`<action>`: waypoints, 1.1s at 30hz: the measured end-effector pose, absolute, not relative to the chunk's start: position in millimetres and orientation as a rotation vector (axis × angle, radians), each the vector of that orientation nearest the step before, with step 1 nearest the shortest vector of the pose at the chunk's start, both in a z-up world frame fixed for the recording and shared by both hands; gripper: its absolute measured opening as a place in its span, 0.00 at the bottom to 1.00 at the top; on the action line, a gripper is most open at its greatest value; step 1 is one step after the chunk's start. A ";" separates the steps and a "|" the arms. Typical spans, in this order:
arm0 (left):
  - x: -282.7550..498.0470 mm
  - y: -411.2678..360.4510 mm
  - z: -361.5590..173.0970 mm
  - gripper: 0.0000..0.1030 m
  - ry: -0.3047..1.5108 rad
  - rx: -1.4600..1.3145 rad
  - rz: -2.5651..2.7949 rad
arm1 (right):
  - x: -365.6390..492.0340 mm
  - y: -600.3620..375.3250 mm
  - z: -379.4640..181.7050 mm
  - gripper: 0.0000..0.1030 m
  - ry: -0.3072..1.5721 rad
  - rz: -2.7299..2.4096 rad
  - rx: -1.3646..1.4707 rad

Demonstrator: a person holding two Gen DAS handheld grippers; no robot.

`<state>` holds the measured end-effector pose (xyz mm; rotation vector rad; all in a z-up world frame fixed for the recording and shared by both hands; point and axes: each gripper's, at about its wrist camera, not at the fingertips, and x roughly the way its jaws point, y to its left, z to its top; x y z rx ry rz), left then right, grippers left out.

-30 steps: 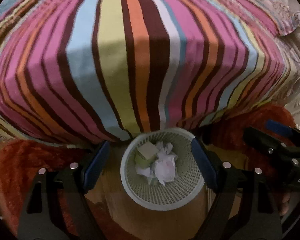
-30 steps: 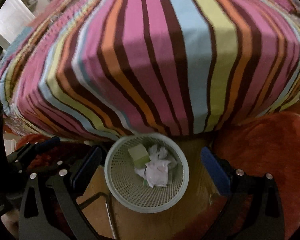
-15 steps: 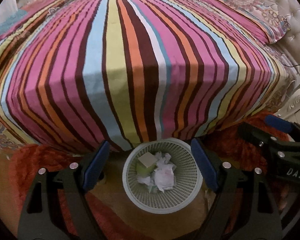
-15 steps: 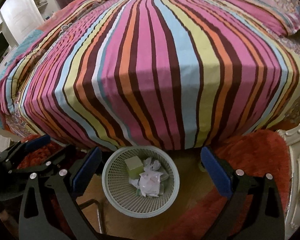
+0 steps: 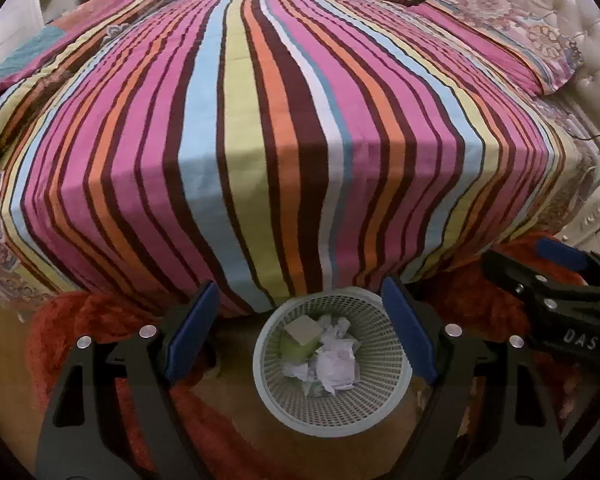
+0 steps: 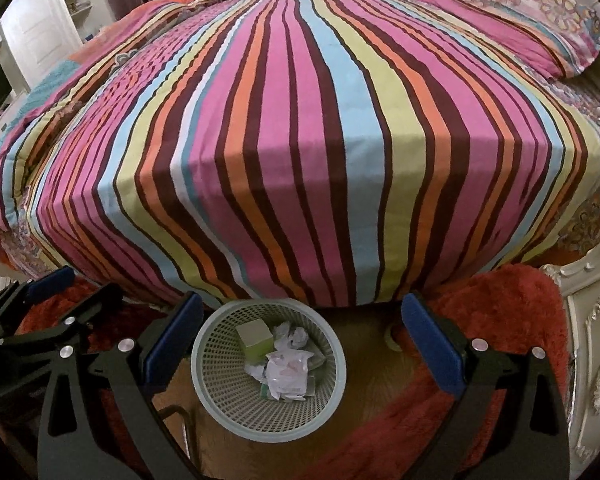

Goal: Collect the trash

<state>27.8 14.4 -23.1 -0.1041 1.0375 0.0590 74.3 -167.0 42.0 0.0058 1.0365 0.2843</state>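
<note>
Left wrist view, left gripper (image 5: 300, 328) fingers apart, empty, right gripper (image 6: 300, 344) likewise, above basket (image 5: 268, 392).

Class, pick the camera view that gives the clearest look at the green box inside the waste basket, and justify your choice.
The right wrist view: the green box shows its top and front face, apart from the crumpled paper. In the left wrist view the box is half buried by paper in the basket.

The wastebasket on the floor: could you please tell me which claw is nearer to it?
Left, though only slightly. The left claw hangs open directly above the wastebasket, framing it; the right claw is also open above it, with the basket offset toward its left finger.
</note>
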 end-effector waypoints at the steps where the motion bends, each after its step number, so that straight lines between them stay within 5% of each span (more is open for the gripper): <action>1: 27.9 13.5 -22.8 0.79 1.036 -0.098 0.058 | 74.1 -167.3 41.2 0.93 1.038 0.284 0.006; 33: 31.3 6.4 -29.9 0.79 1.065 -0.063 0.071 | 78.8 -162.1 31.2 0.93 1.065 0.291 -0.022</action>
